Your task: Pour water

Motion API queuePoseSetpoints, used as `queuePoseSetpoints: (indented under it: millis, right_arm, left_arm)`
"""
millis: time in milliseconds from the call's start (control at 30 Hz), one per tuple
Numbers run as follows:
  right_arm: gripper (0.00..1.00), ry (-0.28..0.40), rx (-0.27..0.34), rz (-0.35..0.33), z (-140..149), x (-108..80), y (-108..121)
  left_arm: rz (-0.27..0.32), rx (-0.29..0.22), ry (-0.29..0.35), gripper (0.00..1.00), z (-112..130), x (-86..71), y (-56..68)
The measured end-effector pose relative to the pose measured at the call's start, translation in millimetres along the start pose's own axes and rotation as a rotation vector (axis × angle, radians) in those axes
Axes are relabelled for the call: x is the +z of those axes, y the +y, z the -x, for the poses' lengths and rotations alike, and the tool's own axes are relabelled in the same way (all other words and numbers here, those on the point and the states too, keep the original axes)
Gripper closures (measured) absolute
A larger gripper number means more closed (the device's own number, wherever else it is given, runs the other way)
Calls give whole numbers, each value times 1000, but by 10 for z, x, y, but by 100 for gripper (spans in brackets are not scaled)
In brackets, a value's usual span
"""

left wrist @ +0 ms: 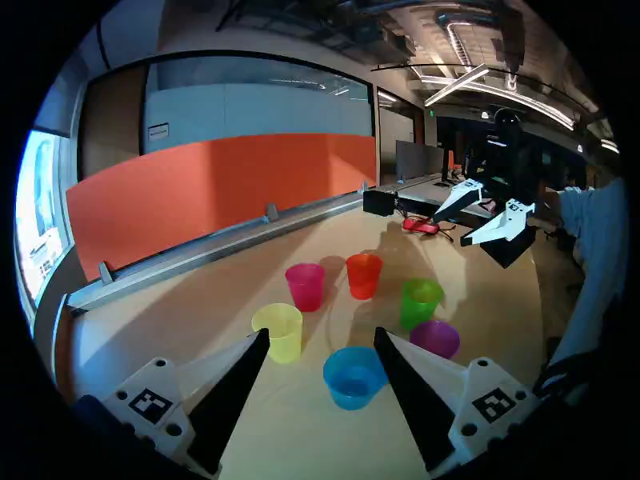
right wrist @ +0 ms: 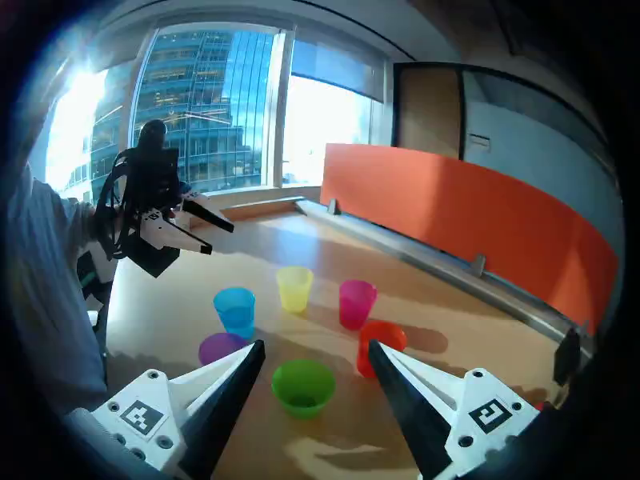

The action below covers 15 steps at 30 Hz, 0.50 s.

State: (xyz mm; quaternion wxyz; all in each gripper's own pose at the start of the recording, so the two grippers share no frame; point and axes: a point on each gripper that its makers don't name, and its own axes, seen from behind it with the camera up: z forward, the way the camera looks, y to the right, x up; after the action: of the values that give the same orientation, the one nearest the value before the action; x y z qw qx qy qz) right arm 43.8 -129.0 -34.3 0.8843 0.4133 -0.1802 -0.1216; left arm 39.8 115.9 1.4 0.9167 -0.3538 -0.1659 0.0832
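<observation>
Six empty plastic cups stand in a loose ring on the tan table (left wrist: 240,280): pink (left wrist: 305,286), orange (left wrist: 364,275), green (left wrist: 420,302), purple (left wrist: 434,338), blue (left wrist: 354,377) and yellow (left wrist: 278,331). My left gripper (left wrist: 320,332) hovers open above the near side of the ring, the blue cup just below its fingertips. My right gripper (left wrist: 448,232) hangs open in the air beyond the cups, holding nothing. In the right gripper view the right gripper (right wrist: 316,344) is open over the green cup (right wrist: 303,387) and orange cup (right wrist: 381,344), and the left gripper (right wrist: 221,240) floats open farther off.
An orange partition (left wrist: 224,184) on a metal rail runs along the table's far edge. A red object (left wrist: 420,226) and a black box (left wrist: 378,202) lie at the table's end. A person's sleeve (left wrist: 596,240) is at the right; large windows (right wrist: 208,104) stand behind.
</observation>
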Motion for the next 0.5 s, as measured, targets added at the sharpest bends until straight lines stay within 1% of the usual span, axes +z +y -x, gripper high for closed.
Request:
queuePoseSetpoints:
  millis: [233, 500]
  right_arm:
    - [0, -43, -12, -9, 277, 105, -18]
    - [0, -83, -7, -21, 554, 197, -44]
  left_arm:
    - [23, 0, -39, 3, 253, 69, 97]
    - [50, 7, -82, 2, 519, 118, 203]
